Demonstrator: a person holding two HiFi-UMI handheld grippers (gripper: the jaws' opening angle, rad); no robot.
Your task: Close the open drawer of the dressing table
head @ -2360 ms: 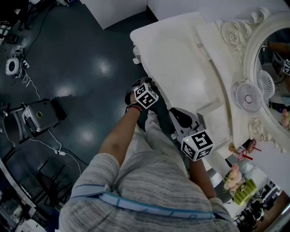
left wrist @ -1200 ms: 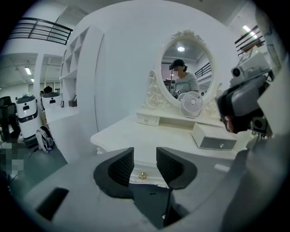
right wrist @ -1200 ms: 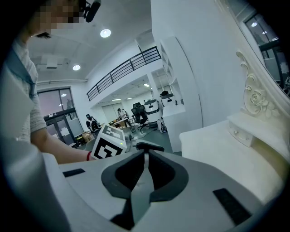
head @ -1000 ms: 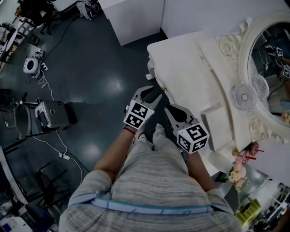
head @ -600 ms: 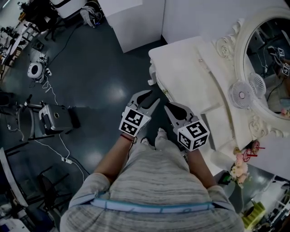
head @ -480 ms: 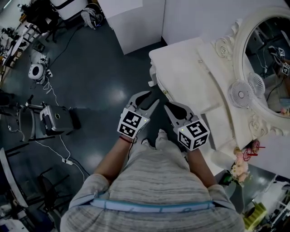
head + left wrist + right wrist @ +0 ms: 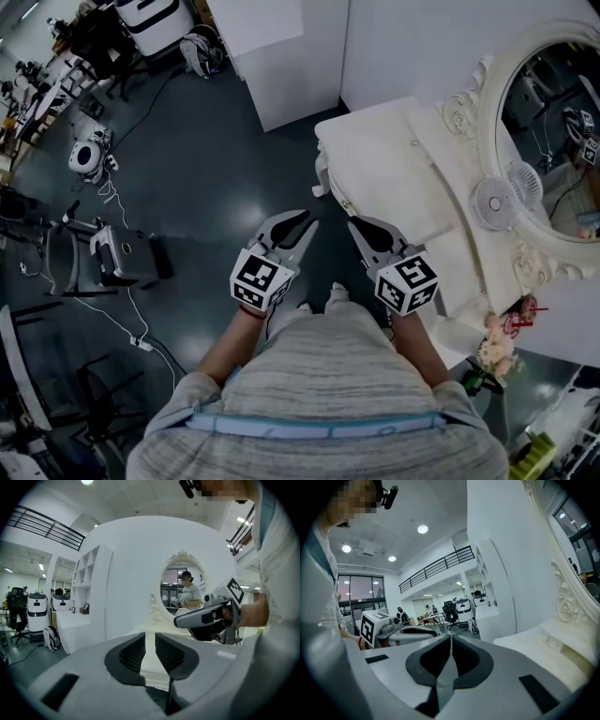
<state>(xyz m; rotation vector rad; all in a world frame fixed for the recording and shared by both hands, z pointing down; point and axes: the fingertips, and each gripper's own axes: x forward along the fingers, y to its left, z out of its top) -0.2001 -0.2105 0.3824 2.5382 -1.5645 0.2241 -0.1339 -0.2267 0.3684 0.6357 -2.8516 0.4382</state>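
White-painted wood fills the right half of the head view. It is the dressing table [image 7: 394, 164], with its ornate oval mirror [image 7: 553, 112] at the upper right and a small fan [image 7: 494, 199] standing on the top in front of it. We see the table's front only as a thin edge running down the middle of the frame, and no drawer juts out from it. We therefore judge the drawer to be pushed home, though the front face is too foreshortened for us to be sure.

Both grippers sit just below and left of that edge in the frame, over the dark floor [image 7: 206, 141]. They are near the table but touch nothing.

The left gripper [image 7: 309, 221] shows a narrow slit between its pads in its own view. Its jaws have just been closing, and nothing lies between them. The right gripper [image 7: 354, 223] has its pads pressed together along one line and is also empty.

We take this posture to suit the job. A drawer front needs a push rather than a pinch, so closed or nearly closed jaws give a blunt tip. Holding both grippers side by side and clear of the table fits a push we judge to be over.
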